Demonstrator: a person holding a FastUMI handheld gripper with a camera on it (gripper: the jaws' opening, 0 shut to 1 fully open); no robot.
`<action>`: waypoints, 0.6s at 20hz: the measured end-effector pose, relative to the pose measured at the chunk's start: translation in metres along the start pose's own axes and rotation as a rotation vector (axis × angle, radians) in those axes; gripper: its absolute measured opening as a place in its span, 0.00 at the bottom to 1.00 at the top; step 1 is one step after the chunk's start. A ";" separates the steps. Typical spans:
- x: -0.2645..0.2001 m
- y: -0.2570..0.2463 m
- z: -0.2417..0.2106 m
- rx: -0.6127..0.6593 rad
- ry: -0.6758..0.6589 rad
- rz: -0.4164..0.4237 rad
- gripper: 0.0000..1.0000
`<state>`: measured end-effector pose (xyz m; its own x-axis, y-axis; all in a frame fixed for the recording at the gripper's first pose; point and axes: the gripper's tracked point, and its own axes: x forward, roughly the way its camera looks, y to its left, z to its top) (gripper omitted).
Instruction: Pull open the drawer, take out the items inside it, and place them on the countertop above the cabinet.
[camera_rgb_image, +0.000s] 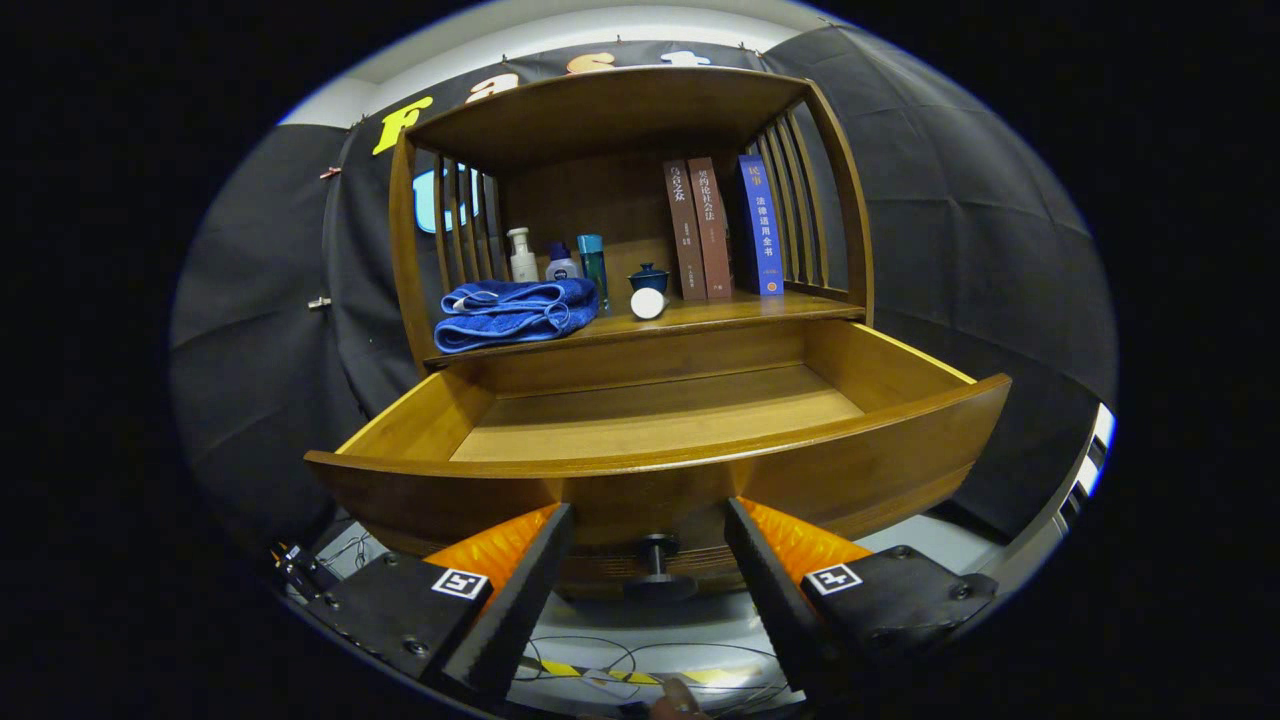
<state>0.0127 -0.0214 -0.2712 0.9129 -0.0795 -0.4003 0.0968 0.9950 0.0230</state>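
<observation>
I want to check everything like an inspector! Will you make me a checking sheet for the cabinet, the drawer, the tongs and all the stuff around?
Surface: the countertop above the drawer carries things, with a bare strip along its front edge.
Job's things: drawer pulled open; the visible drawer floor is bare. Its knob sits between the fingers, untouched.
Clutter: folded blue towel, three bottles behind it, a white ball touching a small lidded cup, three upright books.
Tongs: tongs open, holding nothing.
Cables: thin cables on the floor below the fingers.
Surroundings: black cloth wall.
</observation>
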 end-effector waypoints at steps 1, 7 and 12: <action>0.007 0.000 0.002 -0.001 0.002 0.001 0.99; 0.069 0.006 0.031 -0.014 -0.038 -0.007 0.99; 0.122 0.007 0.044 -0.014 -0.048 -0.008 1.00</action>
<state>0.1425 -0.0272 -0.2795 0.9303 -0.0902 -0.3555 0.0990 0.9951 0.0066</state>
